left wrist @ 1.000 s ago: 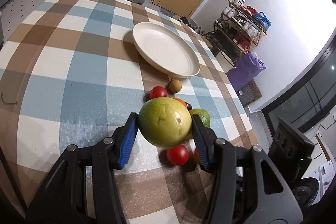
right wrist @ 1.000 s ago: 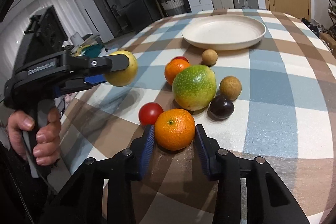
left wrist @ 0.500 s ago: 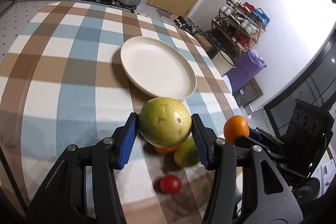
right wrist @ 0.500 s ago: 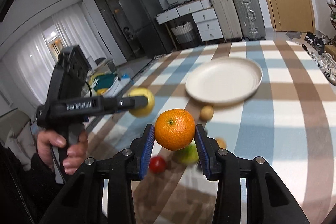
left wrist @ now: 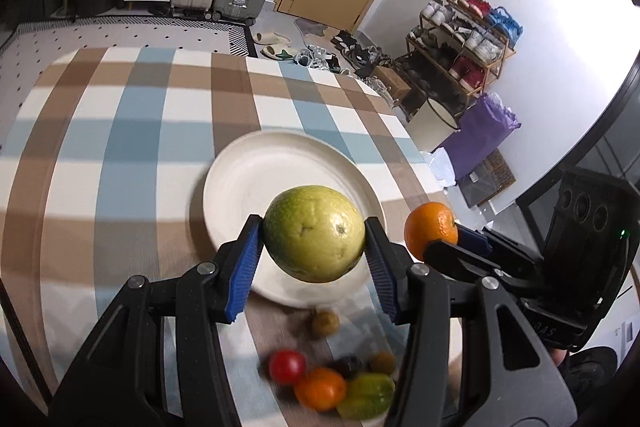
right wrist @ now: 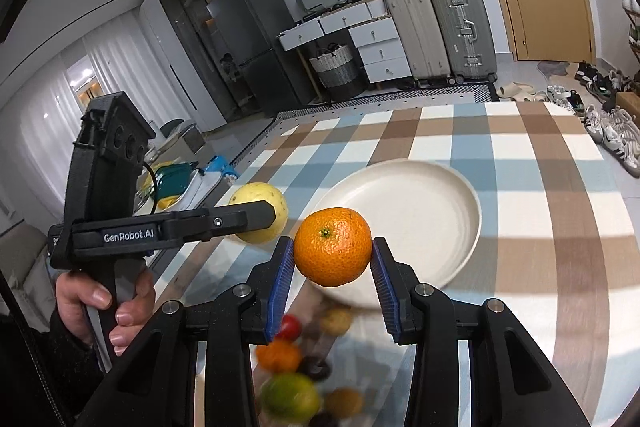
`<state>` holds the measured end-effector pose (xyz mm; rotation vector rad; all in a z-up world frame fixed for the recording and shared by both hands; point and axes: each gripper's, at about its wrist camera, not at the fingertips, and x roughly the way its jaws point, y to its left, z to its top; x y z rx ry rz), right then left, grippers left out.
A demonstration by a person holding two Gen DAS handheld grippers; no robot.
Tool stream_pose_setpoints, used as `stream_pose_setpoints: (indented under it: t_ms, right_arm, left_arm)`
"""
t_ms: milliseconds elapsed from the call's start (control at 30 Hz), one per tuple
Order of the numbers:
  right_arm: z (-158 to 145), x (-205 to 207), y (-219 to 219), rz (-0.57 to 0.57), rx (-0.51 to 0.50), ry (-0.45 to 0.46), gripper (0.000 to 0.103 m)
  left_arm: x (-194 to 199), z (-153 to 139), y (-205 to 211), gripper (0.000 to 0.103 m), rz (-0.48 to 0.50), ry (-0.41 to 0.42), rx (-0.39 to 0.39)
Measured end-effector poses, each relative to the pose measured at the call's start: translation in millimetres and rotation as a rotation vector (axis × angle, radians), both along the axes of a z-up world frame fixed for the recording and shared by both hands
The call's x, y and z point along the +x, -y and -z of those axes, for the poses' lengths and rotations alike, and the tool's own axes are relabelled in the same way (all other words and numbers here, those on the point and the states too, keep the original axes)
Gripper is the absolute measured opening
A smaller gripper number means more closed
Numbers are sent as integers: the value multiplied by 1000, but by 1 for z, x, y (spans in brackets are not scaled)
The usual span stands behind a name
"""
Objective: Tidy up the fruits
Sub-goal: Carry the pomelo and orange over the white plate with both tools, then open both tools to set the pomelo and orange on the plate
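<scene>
So the left gripper (left wrist: 314,259) is clamped across the widest part of a big yellow-green citrus (left wrist: 314,233), blue pads (left wrist: 244,267) on both sides, and it hangs in the air over the near edge of the white plate (left wrist: 240,183). The right gripper (right wrist: 332,269) is doing the same with an orange (right wrist: 333,246), also up off the table, near the plate's front rim.

My guess on handling: the big citrus looks fairly heavy and firm, with a pebbly rind that should grip fine, but it's round, so holding it at the equator like this is the safe spot. The orange is lighter and a bit softer, so no need to squeeze hard.

Plate is bare, nothing blocking the drop. Both fruits could roll once let go, so set them down low. The two grippers are close side by side, so watch for a bump. The leftover fruits (left wrist: 332,383) sit blurred on the checked tablecloth (left wrist: 100,147) below.
</scene>
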<state>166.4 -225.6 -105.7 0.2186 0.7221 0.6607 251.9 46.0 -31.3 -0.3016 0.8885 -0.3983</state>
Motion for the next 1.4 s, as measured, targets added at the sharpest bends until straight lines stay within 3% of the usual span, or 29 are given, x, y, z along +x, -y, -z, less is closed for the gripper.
stream_pose_setpoints:
  t_ms: [233,500,700,1067,1133,1200,1267,1400]
  right_arm:
    - [7,50,-7,-13,-50,-5,40]
    - [36,98,-12,-1,-85,-47,40]
    - [56,119,-11,23,-95,-81,40]
    - [68,123,-21,14,-151,-61,40]
    - [68,123,-23,17,-158,-54,42]
    - [65,119,-22,25,-150,-26,62]
    - [57,114,-18,39,-123,13,71]
    - [43,105,-12,67,-112,50,71]
  left_arm:
    - [61,11,18,48,36,-32,54]
    - [115,38,35,48,46,-74,88]
    - [129,63,41,48,58,-93,92]
    - [139,79,45,48,21,-77,90]
    - [138,74,45,48,10,-43,99]
    - [133,66,44,54,16,-22,108]
    - [130,60,43,58,13,-5,119]
    - [120,48,30,58,-5,1,99]
